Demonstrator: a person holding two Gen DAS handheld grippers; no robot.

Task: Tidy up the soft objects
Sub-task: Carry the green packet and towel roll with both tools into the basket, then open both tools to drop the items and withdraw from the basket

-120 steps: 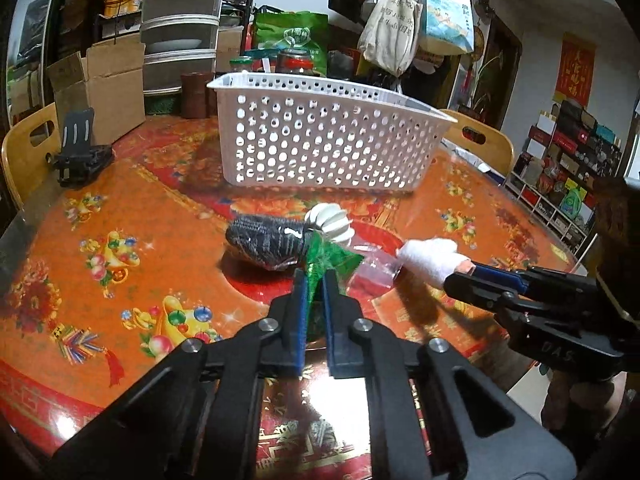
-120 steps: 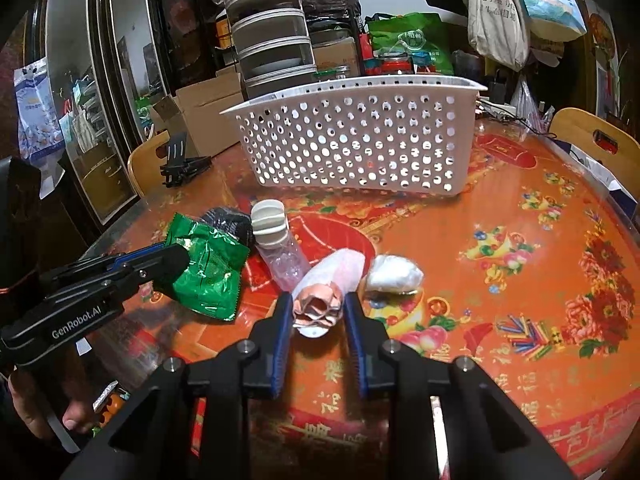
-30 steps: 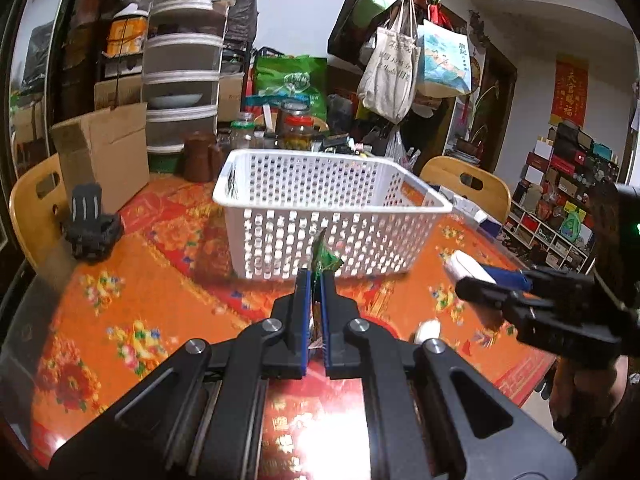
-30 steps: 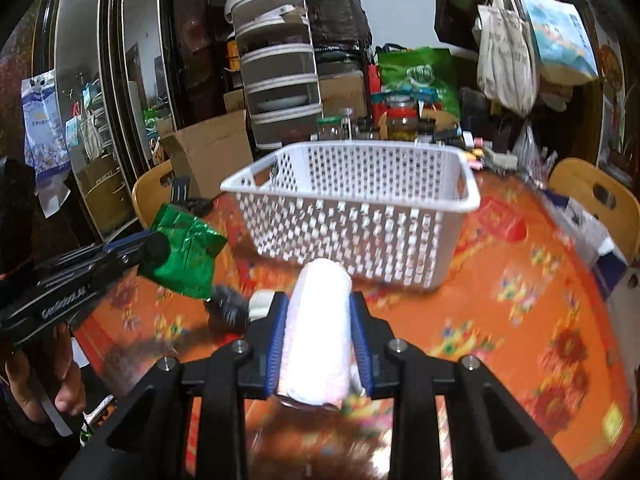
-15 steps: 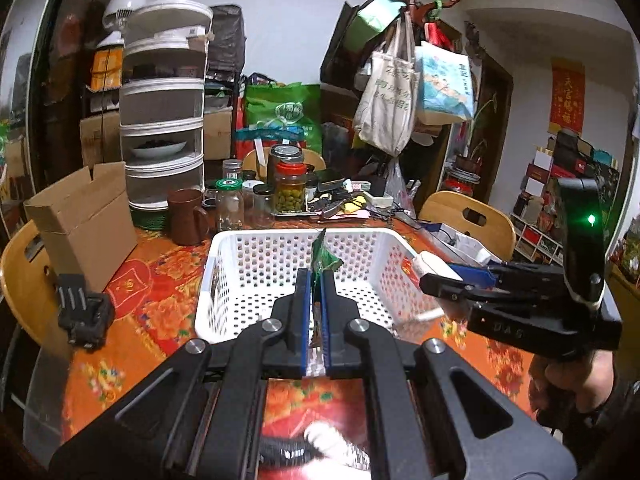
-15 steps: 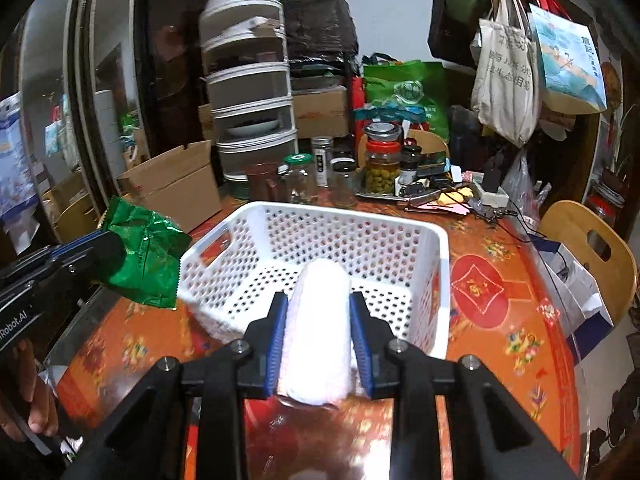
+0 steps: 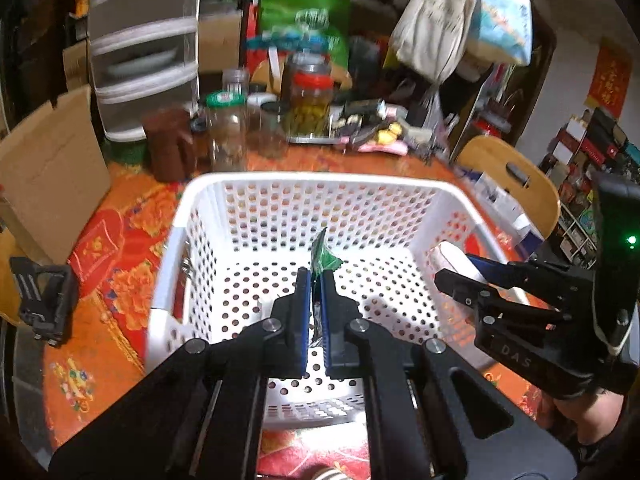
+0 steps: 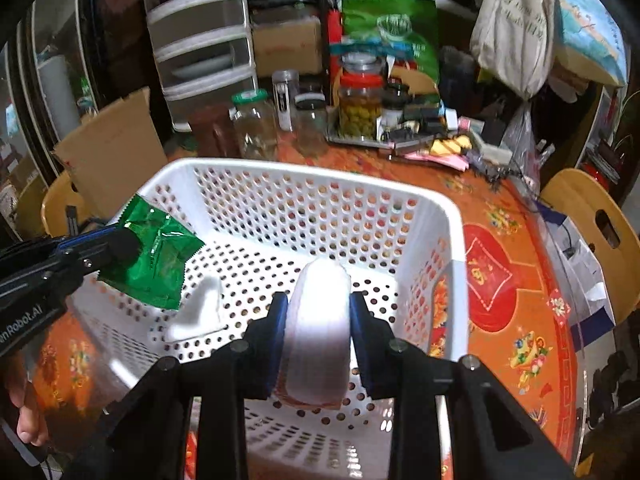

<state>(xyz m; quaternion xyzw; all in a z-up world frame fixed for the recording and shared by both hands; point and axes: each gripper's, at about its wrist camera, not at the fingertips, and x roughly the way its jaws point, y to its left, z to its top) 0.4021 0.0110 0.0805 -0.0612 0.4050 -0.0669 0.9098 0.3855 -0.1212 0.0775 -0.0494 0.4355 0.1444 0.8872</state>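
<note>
**Both grippers hold soft items above the white basket**

Nearest the right wrist camera, the right gripper (image 8: 317,312) has its fingers (image 8: 276,320) clenched on a white rolled cloth (image 8: 318,320), which stands between the blue pads and pokes out past their tips. In the left wrist view the left gripper (image 7: 316,280) has its fingers (image 7: 301,308) pressed together on a green foil packet (image 7: 323,254), seen edge-on there; from the right wrist view the same packet (image 8: 154,258) shows as a crinkled green sheet hanging from the gripper's tips at the left. A hand (image 8: 28,408) shows at the lower left edge of that view.

Both items hang over the open top of the white perforated basket (image 8: 452,248), the packet towards its left wall, the cloth nearer its right wall. On the basket floor lies a small white object (image 8: 198,312), too washed out to identify.

The basket sits on a desk (image 8: 512,280) covered in an orange and red patterned cloth. Beyond the far rim stand glass jars (image 8: 256,124), a jar with a red lid (image 8: 360,108), a tray of small clutter (image 8: 416,128), a cardboard box (image 8: 116,152) and stacked drawers (image 8: 200,36). Bags (image 8: 508,28) hang behind, and a wooden chair (image 8: 592,220) stands at the right.
</note>
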